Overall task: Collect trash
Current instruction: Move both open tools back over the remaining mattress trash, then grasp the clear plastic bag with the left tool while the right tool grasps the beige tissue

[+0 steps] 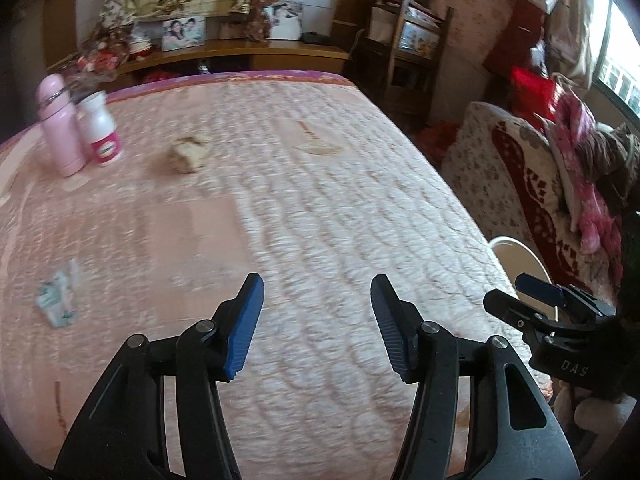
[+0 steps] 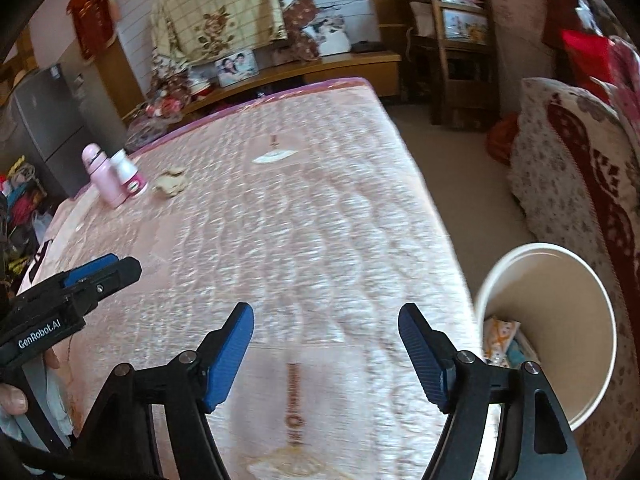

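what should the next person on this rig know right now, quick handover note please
Left gripper: open, empty, above the bed.
Right gripper: open, empty, near the bed's right edge.
White bin: on the floor beside the bed's right side; it already holds some wrappers.
Left to collect: crumpled wrapper on the bed's near left, beige crumpled wad farther up beside the bottles.
Pink flask and white bottle stand upright at the far left; whether they count as trash is unclear.

Right gripper [image 2: 326, 320] jaws apart (empty), white bin [image 2: 600, 368] beside bed [image 2: 300, 200]
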`<action>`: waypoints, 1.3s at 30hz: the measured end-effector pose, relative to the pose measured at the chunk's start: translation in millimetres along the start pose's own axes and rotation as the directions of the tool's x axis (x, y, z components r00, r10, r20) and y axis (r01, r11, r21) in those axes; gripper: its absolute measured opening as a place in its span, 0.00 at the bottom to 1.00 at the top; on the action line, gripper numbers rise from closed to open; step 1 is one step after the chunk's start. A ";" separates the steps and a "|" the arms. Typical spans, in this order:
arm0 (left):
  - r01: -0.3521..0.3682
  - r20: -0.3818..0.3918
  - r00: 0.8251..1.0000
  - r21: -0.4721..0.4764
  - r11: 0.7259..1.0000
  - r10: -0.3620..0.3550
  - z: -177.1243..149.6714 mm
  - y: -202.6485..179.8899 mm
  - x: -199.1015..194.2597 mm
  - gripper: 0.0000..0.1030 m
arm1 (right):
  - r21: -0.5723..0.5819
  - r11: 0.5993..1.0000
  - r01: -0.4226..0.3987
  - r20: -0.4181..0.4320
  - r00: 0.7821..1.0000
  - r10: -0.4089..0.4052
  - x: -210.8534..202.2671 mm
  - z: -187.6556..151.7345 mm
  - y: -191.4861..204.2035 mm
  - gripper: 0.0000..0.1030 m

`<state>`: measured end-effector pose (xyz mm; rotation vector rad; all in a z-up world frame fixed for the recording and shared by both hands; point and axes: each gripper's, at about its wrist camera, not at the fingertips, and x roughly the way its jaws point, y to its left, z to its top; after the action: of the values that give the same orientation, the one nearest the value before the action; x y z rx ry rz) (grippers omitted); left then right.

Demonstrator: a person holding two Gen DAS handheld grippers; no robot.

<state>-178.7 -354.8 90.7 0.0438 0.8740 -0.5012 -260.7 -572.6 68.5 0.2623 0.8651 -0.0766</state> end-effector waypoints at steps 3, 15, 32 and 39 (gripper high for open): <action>-0.027 -0.004 1.000 -0.027 0.999 0.027 -3.4 21.8 -6.3 0.53 | -0.029 0.999 -0.020 -0.014 1.000 0.020 7.8 0.1 17.8 0.71; -0.169 0.000 0.986 -0.110 0.980 0.170 -19.5 109.4 -32.0 0.53 | -0.119 0.989 -0.093 -0.065 0.994 0.085 38.9 3.3 84.1 0.72; -0.178 -0.015 0.984 -0.221 0.959 0.180 -35.2 194.6 -46.4 0.53 | -0.177 0.973 -0.148 -0.125 0.984 0.127 83.9 16.5 141.8 0.72; -0.169 -0.043 0.986 -0.221 0.961 0.164 -38.4 212.2 -29.6 0.57 | -0.195 0.966 -0.172 -0.136 0.980 0.147 104.6 31.6 158.8 0.73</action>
<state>-129.3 -146.2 53.0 -0.0823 0.9373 -0.2431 -142.0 -423.4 39.8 0.1421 0.9609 0.1806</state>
